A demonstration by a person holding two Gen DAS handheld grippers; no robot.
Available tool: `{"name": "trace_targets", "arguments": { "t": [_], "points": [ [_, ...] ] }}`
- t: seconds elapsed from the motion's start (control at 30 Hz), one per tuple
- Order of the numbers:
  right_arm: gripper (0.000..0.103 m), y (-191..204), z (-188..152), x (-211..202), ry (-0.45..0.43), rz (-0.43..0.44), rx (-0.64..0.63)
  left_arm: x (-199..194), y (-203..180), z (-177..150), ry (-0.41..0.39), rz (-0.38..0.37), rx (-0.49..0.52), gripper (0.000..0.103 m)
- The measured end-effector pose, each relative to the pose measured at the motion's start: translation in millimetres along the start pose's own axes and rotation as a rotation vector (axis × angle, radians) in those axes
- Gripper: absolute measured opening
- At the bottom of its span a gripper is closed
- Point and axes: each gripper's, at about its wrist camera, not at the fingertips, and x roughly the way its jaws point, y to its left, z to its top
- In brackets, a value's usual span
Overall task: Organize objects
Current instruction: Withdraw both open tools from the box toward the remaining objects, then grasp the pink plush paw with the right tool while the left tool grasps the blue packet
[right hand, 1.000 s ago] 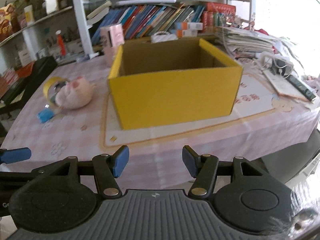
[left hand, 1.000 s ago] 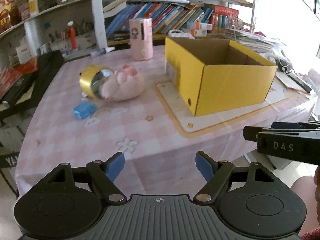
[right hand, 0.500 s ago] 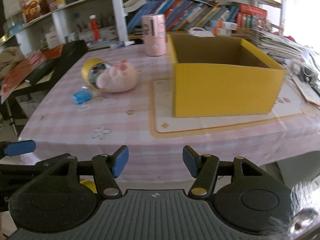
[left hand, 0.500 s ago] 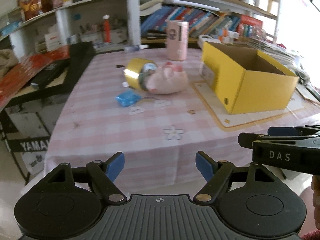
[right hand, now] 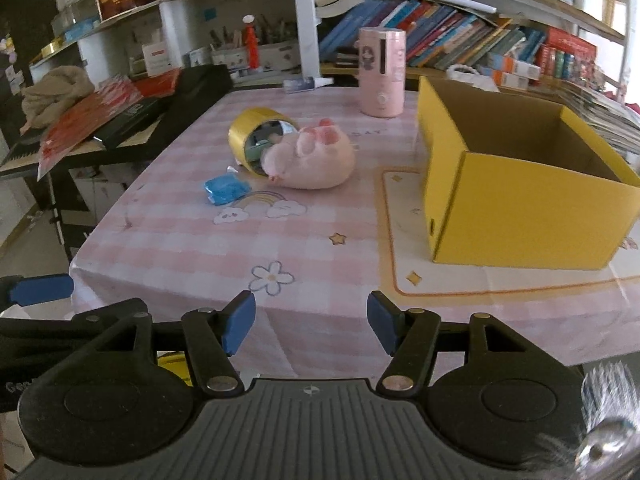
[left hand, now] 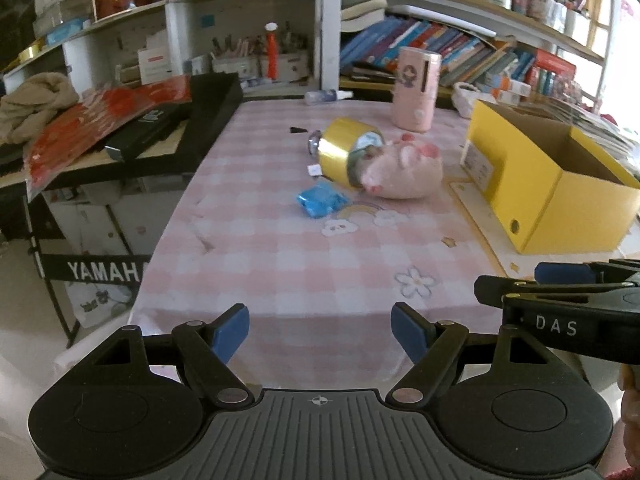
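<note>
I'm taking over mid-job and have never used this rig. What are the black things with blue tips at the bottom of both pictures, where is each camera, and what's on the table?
Each picture comes from a camera on a hand-held tool, looking forward along its two blue-tipped fingers. The left tool and the right tool both stand open and hold nothing. They hover at the near edge of the table, and each shows at the edge of the other's view. On the pink checked cloth lie a gold tape roll against a pink plush pig, a blue packet, an upright pink cylinder and an open yellow box.

Both views face the table (left hand: 280, 264) from its near edge; shared box (right hand: 520, 200).
</note>
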Motion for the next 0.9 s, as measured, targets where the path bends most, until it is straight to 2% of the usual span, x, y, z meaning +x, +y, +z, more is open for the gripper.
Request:
{"name": "trace_targets", "arguments": {
  "t": [0.2,0.57,0.63,0.7,0.9],
  "points": [
    [0.06,-4.0,25.7,21.7,-0.025,0.009,-0.016,22.7,3.4,24.0,-0.014,0.021,-0.023,0.079],
    [0.061,-20.1,90.4,71.0,-0.083,0.057,-0.041,84.5,0.7,71.8,0.018,0.062,-0.034,0.079],
    [0.071,-23.2,101.2,81.1,-0.084,0.073,-0.035,98.1,0.0,79.5,0.03,0.069,-0.032,0.078],
    [0.073,-26.6,111.9,90.9,-0.085,0.084,-0.03,111.6,-1.0,86.7,0.046,0.072,-0.032,0.078],
    [0.089,-36.0,134.5,121.4,-0.055,0.111,-0.023,149.4,-5.4,99.5,0.096,0.071,-0.038,0.078]
  ]
}}
